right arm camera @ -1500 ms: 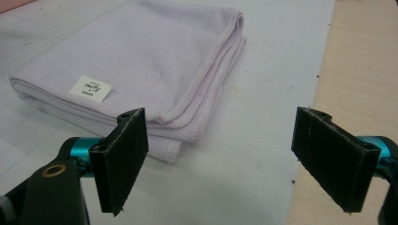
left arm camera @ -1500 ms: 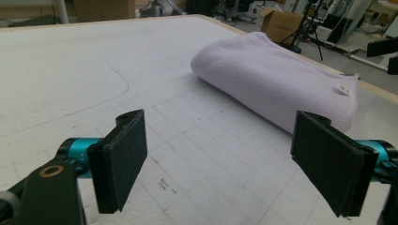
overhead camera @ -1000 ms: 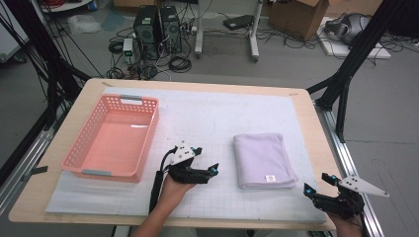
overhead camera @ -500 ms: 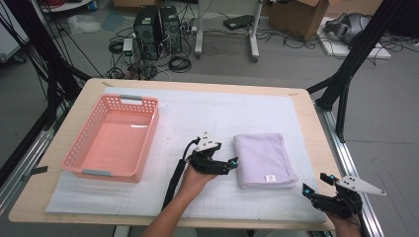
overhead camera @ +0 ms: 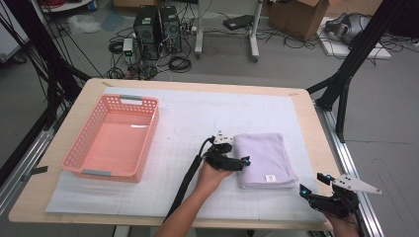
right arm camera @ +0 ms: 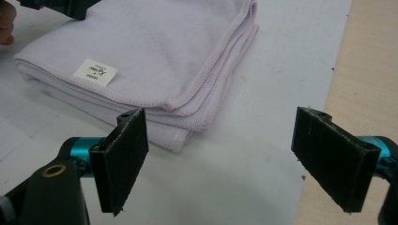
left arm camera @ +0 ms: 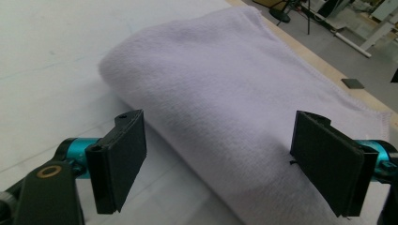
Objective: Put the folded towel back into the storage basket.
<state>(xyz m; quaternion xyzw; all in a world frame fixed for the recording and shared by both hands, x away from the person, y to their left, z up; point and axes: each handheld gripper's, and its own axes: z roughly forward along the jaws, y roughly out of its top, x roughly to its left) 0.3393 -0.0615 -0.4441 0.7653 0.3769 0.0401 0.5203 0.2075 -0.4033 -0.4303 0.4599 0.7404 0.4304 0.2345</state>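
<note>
Pink perforated plastic basket (overhead camera: 111, 143) at 9 o'clock on the wooden worktop (overhead camera: 306, 123). Left tool (overhead camera: 243, 162) at centre, its 2 jaws wide apart, straddling the left folded edge of the lilac folded terry towel (overhead camera: 264, 159), which lies flat at 4 o'clock from centre. Right tool (overhead camera: 310, 191) at 5 o'clock near the worktop's front edge, jaws likewise apart, near the towel's corner.

We see a soft, fleecy cloth towel (left arm camera: 225, 98), a glossy plastic basket (overhead camera: 112, 140), and a matt wooden counter (overhead camera: 306, 111).
</note>
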